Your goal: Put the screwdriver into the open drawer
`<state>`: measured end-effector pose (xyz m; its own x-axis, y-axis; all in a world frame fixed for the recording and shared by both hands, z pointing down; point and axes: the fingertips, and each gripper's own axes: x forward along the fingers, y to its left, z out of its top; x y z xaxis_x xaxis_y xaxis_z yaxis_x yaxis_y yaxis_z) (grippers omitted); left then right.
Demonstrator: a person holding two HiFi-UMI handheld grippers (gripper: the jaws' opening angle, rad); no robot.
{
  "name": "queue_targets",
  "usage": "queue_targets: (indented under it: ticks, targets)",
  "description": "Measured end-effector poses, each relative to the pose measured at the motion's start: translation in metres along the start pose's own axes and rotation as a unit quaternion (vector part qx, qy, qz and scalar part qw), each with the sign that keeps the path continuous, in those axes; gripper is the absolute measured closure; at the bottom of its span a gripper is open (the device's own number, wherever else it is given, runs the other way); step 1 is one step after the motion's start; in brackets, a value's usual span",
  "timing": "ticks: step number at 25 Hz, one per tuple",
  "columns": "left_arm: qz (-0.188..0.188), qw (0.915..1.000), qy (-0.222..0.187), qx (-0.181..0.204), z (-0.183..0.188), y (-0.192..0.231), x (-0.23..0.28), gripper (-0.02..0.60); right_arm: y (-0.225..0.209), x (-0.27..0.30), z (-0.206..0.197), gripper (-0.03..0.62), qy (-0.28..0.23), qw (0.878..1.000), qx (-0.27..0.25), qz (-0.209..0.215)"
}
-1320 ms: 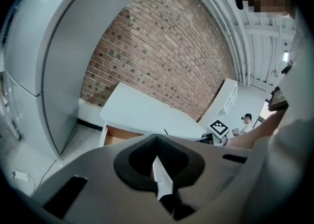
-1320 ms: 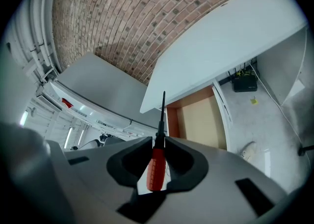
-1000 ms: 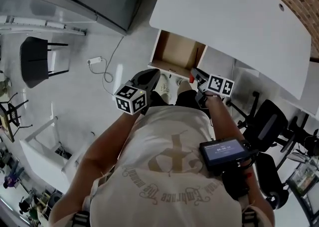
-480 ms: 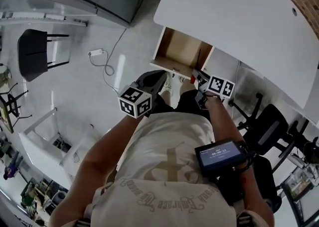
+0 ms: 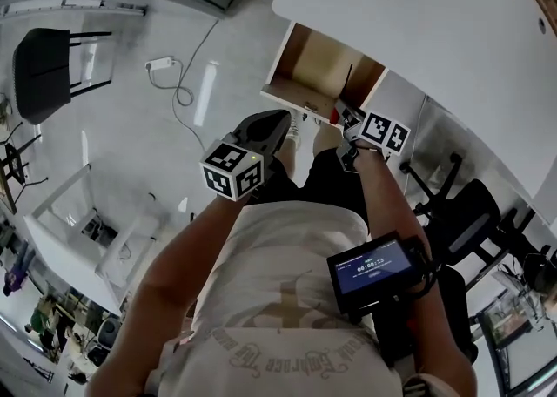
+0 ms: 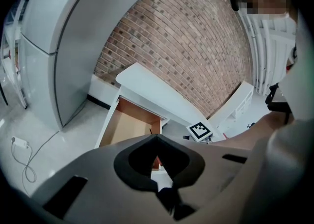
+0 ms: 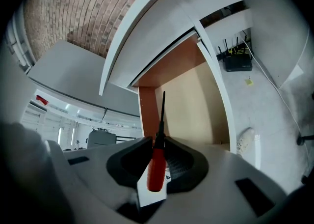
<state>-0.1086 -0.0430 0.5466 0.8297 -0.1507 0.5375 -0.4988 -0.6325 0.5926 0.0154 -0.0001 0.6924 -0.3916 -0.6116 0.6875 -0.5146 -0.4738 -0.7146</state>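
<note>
Screwdriver [image 7: 155,169] clamped by its red handle in right gripper [image 7: 157,142] jaws, shaft pointing toward open drawer [image 7: 198,107]; left gripper [image 6: 157,137] jaws closed, empty.

Drawer [image 5: 324,69] open under desk [image 5: 418,30]; screwdriver [image 7: 156,166] (in right tool [image 7: 158,145]) before it, seemingly just short.

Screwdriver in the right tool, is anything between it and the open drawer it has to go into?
Nothing visible. The right tool grips the screwdriver by its red handle, with the shaft pointing toward the open drawer just ahead. The part of the drawer's wooden floor in view is bare. The left tool sits off to the side of that path.
</note>
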Motion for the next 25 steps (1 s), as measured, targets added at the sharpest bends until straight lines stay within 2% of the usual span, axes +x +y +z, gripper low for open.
queue_targets:
  ticks: [17, 25]
  targets:
    - [0.019, 0.9990, 0.017, -0.036, -0.046, 0.025, 0.008, 0.563, -0.032, 0.062, 0.015, 0.502, 0.011, 1.000, -0.004, -0.025]
    - [0.015, 0.9982, 0.017, -0.056, -0.059, 0.030, 0.017, 0.563, -0.050, 0.095, 0.031, 0.502, 0.012, 0.999, -0.003, -0.041]
